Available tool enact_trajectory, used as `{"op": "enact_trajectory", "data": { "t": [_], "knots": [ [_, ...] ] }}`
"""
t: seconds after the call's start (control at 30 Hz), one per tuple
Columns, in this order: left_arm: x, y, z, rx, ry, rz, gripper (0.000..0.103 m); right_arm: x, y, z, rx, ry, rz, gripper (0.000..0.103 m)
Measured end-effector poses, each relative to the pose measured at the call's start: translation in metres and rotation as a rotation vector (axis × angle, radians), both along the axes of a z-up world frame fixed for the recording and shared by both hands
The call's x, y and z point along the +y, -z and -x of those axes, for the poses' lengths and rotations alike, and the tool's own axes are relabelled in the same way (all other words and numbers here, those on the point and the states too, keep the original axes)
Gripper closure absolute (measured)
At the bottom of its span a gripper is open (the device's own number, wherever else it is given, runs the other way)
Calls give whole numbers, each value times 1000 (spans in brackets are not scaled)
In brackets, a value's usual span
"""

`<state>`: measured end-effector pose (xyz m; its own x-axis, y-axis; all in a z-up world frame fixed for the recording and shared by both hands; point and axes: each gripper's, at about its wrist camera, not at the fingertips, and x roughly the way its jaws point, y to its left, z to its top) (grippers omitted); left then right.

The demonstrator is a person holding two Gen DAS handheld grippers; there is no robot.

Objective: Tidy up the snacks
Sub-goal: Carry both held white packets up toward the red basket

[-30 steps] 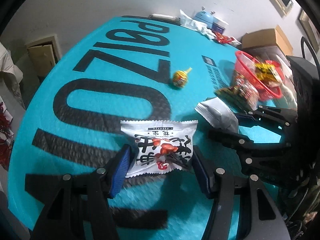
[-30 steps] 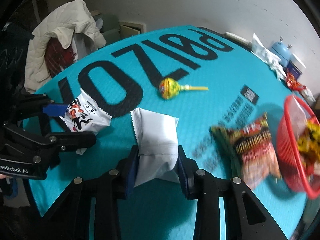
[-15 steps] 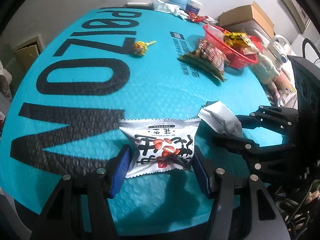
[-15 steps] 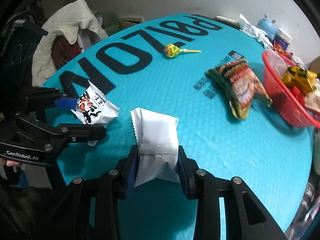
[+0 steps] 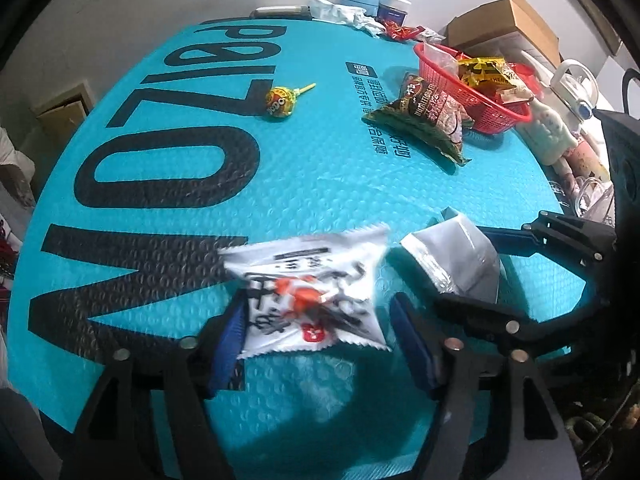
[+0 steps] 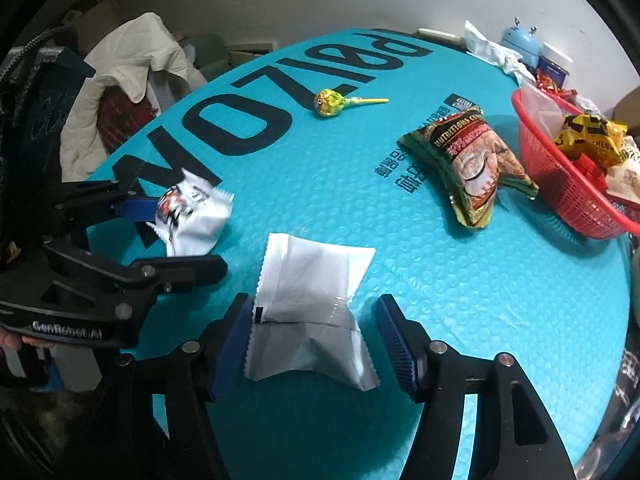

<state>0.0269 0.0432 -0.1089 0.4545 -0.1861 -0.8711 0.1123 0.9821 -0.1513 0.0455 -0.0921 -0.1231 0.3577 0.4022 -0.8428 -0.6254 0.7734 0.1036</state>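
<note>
Both grippers, left [image 5: 316,340] and right [image 6: 316,340], are opening, releasing a printed packet [image 5: 308,296] and a silver packet [image 6: 312,316]; lollipop [image 6: 330,103] and cereal bag [image 6: 468,160] remain outside the red basket [image 6: 568,196].

Lighting was even and overhead, casting soft shadows at six o'clock; fisheye distortion bent the teal mat [image 5: 320,184], corners were vignetted black, and the printed snack packet [image 5: 308,300] showed motion blur.

white snack packet [image 5: 308,296] between opening jaws
</note>
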Motion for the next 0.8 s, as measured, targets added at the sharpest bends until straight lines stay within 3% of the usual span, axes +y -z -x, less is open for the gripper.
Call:
{"op": "enact_trajectory", "data": {
  "t": [0.27, 0.57, 0.7, 0.8],
  "knots": [
    [0, 0, -7, 2, -30, -42, 31, 3, 1, 0, -11, -1, -4, 32],
    [10, -2, -12, 25, -81, 34, 31, 4, 2, 2, -31, 3, -4, 32],
    [8, -5, -13, 23, -77, 62, 31, 1, 1, 1, -53, 15, 5, 53],
    [4, -11, -12, 7, -68, 65, 31, -4, 0, -2, -43, 17, -13, 59]
  ]
}}
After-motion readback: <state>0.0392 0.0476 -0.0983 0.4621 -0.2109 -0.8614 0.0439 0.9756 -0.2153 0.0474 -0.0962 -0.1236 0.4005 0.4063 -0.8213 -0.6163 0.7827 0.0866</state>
